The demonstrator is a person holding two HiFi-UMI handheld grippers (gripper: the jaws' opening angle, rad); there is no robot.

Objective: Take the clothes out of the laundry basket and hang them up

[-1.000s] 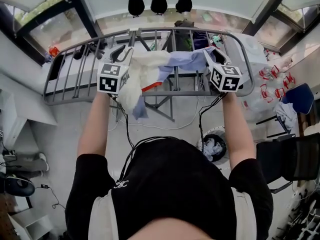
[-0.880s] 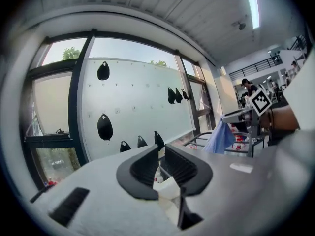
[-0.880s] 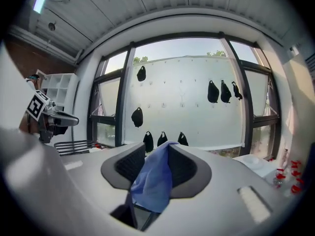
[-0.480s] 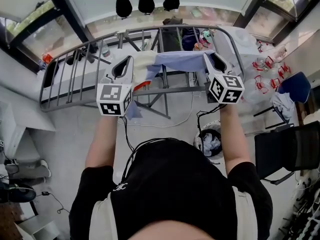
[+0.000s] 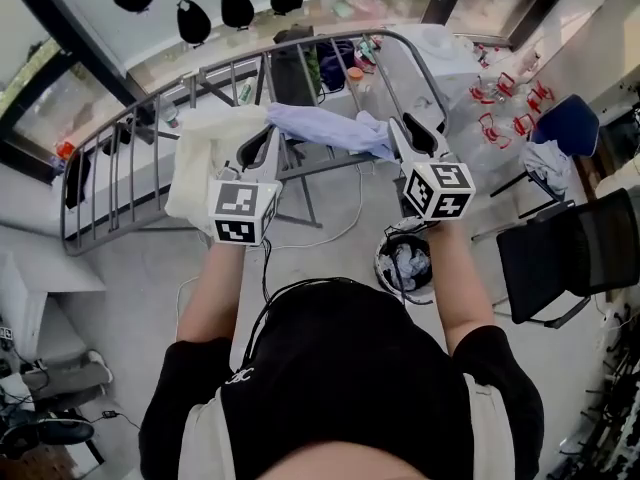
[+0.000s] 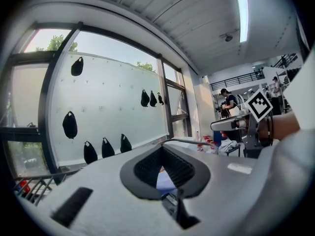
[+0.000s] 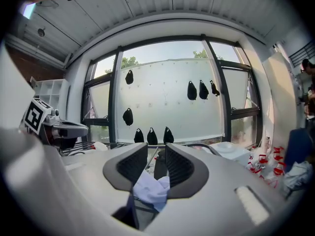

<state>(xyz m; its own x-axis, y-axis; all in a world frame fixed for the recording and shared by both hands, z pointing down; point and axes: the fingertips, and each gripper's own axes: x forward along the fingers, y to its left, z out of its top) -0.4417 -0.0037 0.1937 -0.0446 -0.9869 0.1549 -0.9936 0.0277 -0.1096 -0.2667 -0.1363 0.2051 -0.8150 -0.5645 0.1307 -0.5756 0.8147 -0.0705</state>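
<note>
Laundry basket [image 5: 407, 266] stands on the floor by the person's right arm, with crumpled clothes inside. Further out, a pale-blue garment [image 5: 325, 126] stretches between both grippers above the drying rack [image 5: 133, 153]. The left gripper [image 5: 260, 140] has its fingers pinched fully together on one end. The right gripper [image 5: 403, 128] has fingers that have just been closing and now grip a bunched fold, partway apart. A cream cloth [image 5: 205, 153] drapes over the rack beside the left gripper. Black bags [image 5: 192, 20] hang on the window beyond.
</note>
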